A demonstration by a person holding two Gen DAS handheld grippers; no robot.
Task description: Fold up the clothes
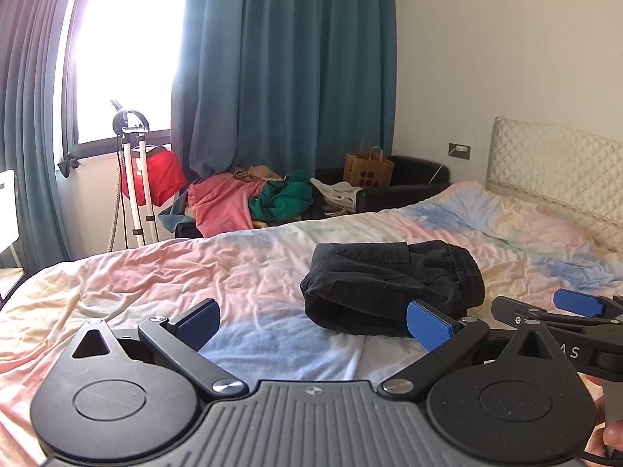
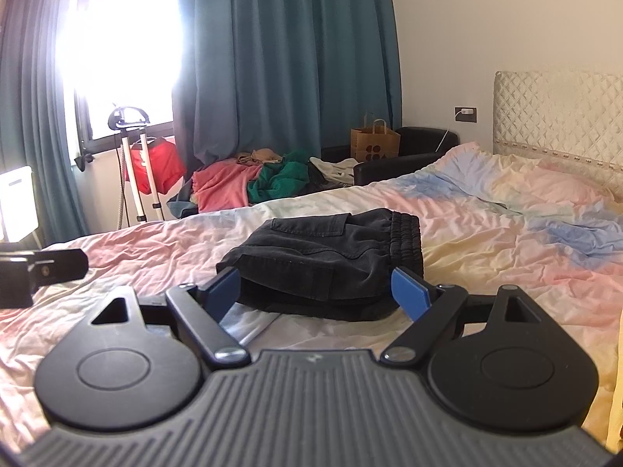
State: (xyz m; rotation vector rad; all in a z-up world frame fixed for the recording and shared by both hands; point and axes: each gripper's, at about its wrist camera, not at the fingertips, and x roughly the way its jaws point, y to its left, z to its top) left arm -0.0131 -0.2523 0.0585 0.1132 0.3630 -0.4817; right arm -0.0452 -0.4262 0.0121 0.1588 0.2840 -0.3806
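Bedroom, seen from cameras on the two tools you hold, both pointing a little downward across a bed [image 1: 117, 272] with a crumpled pastel tie-dye sheet. Folded black trousers [image 2: 327, 257] lie on the sheet in a compact bundle, elastic waistband toward the quilted headboard [image 2: 557, 116], a flap pocket on top.

Your right tool [image 2: 320, 292] has its blue-padded jaws spread wide, one pad at each near corner of the bundle; nothing is gripped, and whether the pads touch the cloth I cannot tell. Your left tool [image 1: 311, 319] is also wide open and empty, aimed at bare sheet just left of the trousers, its right pad overlapping the bundle's near edge in the view.

Beyond the bed, a heap of unfolded clothes [image 1: 253, 198], pink and green among them, sits by teal curtains [image 1: 288, 70], near a garment steamer stand [image 1: 132, 171] and a paper bag [image 1: 368, 169].

Risks, as I judge them: closing on the near edge may catch only the top layer, so lifting would unroll the fold. A low pad could also pinch the loose sheet along with the trousers. The two tools sit near each other and could knock together.
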